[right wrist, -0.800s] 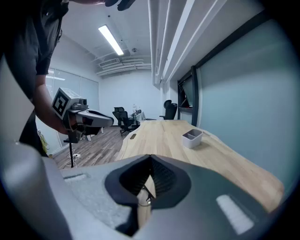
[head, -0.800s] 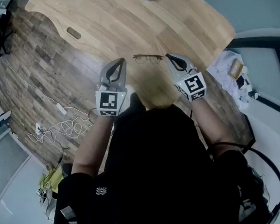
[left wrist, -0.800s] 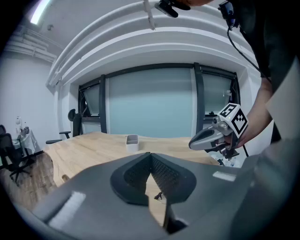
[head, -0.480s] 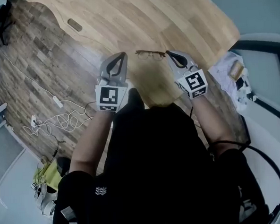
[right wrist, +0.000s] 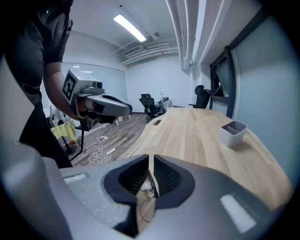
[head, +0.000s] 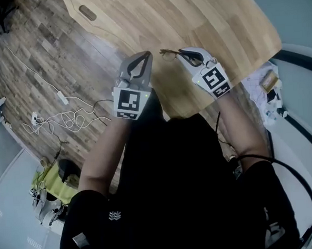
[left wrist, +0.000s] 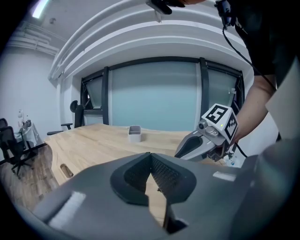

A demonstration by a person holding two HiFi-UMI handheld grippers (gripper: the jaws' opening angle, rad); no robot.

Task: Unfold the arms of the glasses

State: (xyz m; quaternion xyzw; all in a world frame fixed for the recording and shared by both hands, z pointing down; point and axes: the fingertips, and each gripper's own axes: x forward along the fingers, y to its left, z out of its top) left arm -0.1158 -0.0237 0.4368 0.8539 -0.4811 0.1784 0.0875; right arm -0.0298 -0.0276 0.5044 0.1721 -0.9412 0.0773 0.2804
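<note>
the right gripper (head: 181, 52) has its fingers (right wrist: 161, 176) pinched on the glasses (head: 168, 54): in the right gripper view a thin wire of the frame runs up between the pads, and a lens (right wrist: 144, 206) hangs just below them. the rest of the glasses sticks out past the fingertips toward the left gripper (head: 146, 55). its fingers (left wrist: 164, 176) are pressed together with nothing in them, near the frame but apart from it. whether the glasses are lifted or rest on the bench (head: 218, 17) near its edge, i cannot tell. the main risk, as i judge it, is the hold itself. the pinch is on thin wire, so when the left fingers pull an arm outward the frame may swivel or slide out between the right pads. it could then drop, perhaps past the bench edge to the floor (head: 47, 65). squeezing harder could bend the wire or press on the lens. the left fingers must spread first; pushed in while pressed together, they would only knock the frame. an arm is thin and, if folded, lies close to the frame, so the left fingers may catch the lens rim instead or strain the hinge.
</note>
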